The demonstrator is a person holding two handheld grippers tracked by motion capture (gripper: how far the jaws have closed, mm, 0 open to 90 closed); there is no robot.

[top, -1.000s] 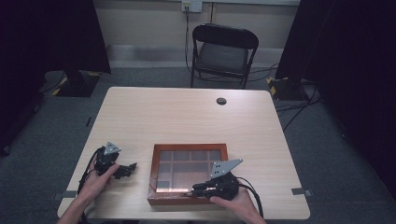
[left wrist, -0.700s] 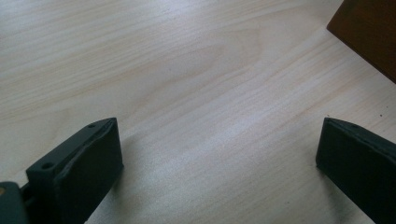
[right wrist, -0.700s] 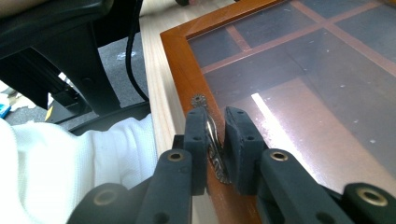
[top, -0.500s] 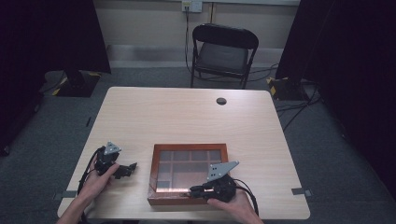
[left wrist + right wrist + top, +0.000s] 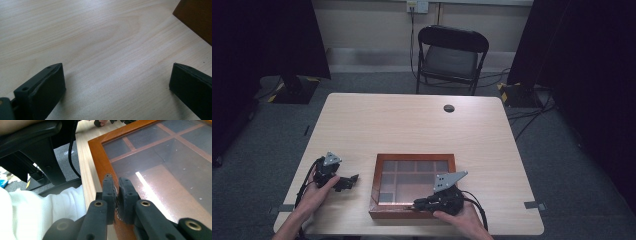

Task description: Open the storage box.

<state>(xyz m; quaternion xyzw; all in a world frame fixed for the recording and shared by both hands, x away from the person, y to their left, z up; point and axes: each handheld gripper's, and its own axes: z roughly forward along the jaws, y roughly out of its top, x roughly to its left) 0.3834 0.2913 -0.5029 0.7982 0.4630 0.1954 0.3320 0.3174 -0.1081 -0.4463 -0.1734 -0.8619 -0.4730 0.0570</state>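
Observation:
A shallow brown wooden box (image 5: pixel 414 158) with a glass lid over several compartments lies near the table's front edge. My right gripper (image 5: pixel 417 204) lies along the box's front rim. In the right gripper view its jaws (image 5: pixel 115 182) are pressed together on a small metal catch (image 5: pixel 108 175) on the wooden frame (image 5: pixel 96 152), beside the glass (image 5: pixel 162 157). My left gripper (image 5: pixel 354 179) rests on the table left of the box, pointing at it. Its jaws (image 5: pixel 117 77) stand wide apart over bare wood, with the box's corner (image 5: pixel 197 15) ahead.
A black folding chair (image 5: pixel 452 50) stands behind the table. A round cable hole (image 5: pixel 449 108) sits near the far edge. A white sleeve (image 5: pixel 37 215) and a black seat (image 5: pixel 32 150) lie just off the table's front edge.
The right gripper has shifted slightly left and lower along the box's front rim. The left gripper has stayed where it was.

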